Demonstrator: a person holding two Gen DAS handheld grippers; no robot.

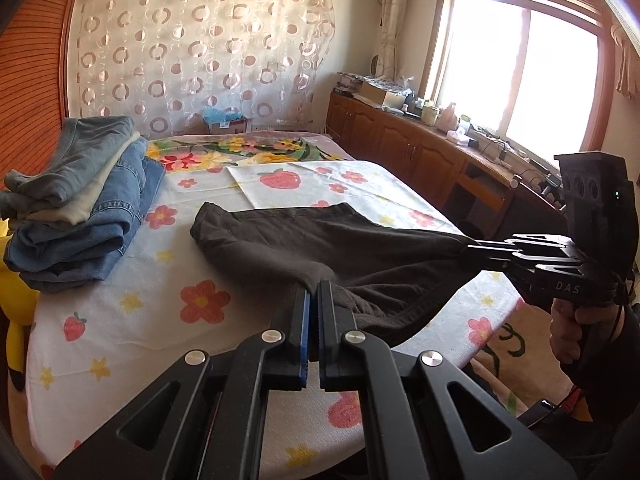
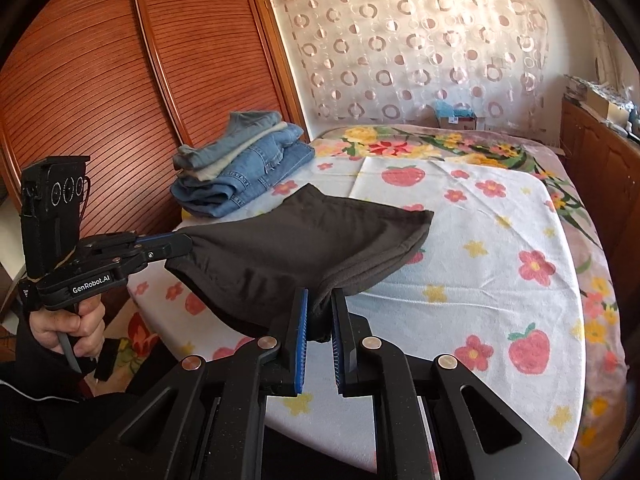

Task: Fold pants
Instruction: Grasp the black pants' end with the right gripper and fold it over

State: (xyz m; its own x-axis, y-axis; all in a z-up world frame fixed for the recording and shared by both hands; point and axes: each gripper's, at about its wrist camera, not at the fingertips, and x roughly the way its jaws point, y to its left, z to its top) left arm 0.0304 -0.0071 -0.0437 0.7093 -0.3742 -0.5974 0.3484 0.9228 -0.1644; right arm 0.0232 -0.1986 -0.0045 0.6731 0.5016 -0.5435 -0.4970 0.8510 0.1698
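Dark brown pants (image 1: 320, 244), folded over, hang stretched between my two grippers above the near edge of the bed; the far end rests on the sheet (image 2: 360, 224). My left gripper (image 1: 313, 288) is shut on one near corner of the pants; it also shows in the right wrist view (image 2: 182, 242). My right gripper (image 2: 320, 300) is shut on the other near corner, with thick fabric bunched between its blue pads; it also shows in the left wrist view (image 1: 470, 250).
A stack of folded jeans (image 1: 80, 200) lies on the bed's far left (image 2: 244, 168). The flowered bed sheet (image 1: 168, 300) covers the bed. A wooden cabinet (image 1: 420, 148) with clutter runs along the window. A slatted wardrobe (image 2: 120, 100) stands left. A yellow plush toy (image 1: 16, 320) lies by the bed.
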